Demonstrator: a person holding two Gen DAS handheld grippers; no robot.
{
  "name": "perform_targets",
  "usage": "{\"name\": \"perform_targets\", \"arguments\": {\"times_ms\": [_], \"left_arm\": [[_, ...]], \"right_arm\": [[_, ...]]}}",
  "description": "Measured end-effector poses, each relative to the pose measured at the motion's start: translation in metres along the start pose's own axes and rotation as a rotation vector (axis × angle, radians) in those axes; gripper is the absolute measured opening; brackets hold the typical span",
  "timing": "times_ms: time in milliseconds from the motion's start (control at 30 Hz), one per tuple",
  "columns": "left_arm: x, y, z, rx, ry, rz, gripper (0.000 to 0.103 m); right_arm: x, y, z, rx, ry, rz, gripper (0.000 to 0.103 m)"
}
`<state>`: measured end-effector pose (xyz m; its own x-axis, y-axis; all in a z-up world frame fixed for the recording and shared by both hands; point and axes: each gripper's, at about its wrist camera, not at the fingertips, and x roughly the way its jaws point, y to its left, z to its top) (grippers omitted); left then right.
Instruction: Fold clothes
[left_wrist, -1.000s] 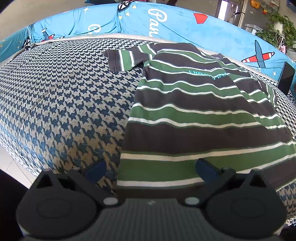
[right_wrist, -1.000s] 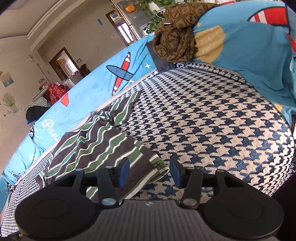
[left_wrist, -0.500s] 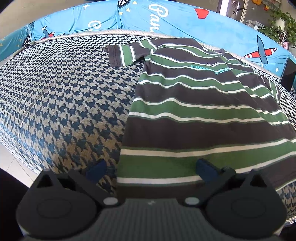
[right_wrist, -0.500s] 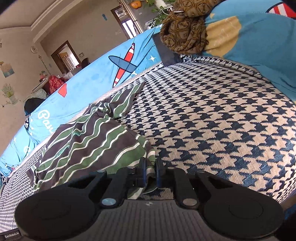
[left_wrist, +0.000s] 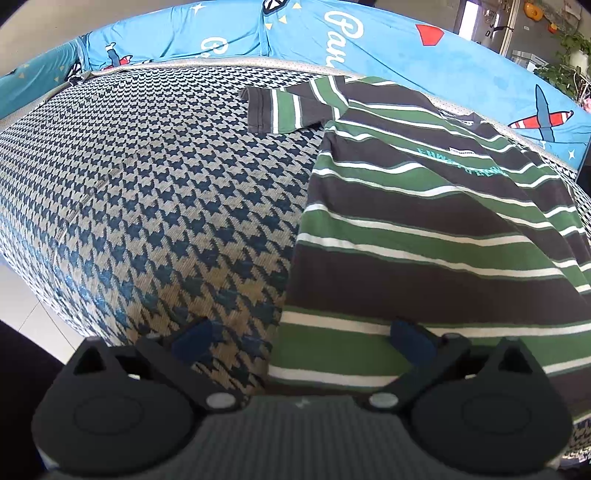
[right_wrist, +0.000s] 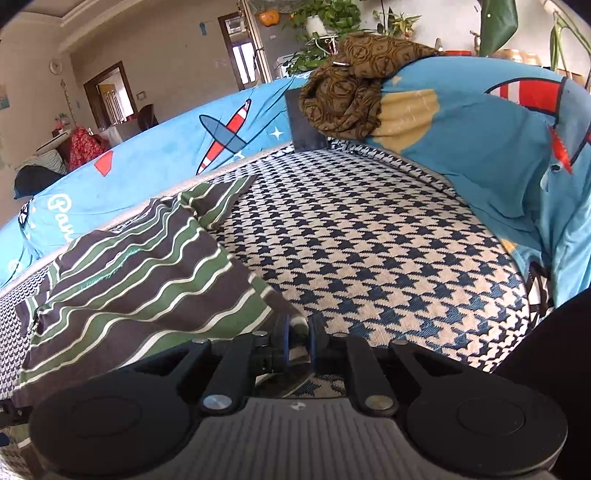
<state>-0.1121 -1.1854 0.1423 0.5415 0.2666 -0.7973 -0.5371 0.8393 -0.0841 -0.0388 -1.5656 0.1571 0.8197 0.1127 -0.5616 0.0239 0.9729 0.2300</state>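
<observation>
A: What have I got on the right?

B: My right gripper (right_wrist: 297, 333) is clamped on the near right corner of the shirt (right_wrist: 147, 280), hem pinched between the pads.

A: And the left?

B: My left gripper (left_wrist: 301, 338) is spread wide at the near left corner of the hem, one finger (left_wrist: 408, 338) over the stripes, the other over the cover (left_wrist: 155, 192). Shirt lies flat, collar far, one sleeve (left_wrist: 291, 109) out left.

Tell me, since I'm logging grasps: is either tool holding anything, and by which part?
The right tool is shut on the striped shirt at its bottom hem corner. The left tool is open, holding nothing.
</observation>
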Motion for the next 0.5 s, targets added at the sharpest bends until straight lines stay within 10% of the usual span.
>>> {"name": "perform_targets", "arguments": {"times_ms": [167, 500], "left_arm": [[-0.001, 0.005, 0.002, -0.021, -0.002, 0.006, 0.103], [-0.014, 0.011, 0.016, 0.002, -0.055, 0.012, 0.103]], "right_arm": [[-0.005, 0.015, -0.005, -0.073, 0.004, 0.130, 0.039], [-0.005, 0.065, -0.031, -0.289, 0.101, 0.424, 0.039]]}}
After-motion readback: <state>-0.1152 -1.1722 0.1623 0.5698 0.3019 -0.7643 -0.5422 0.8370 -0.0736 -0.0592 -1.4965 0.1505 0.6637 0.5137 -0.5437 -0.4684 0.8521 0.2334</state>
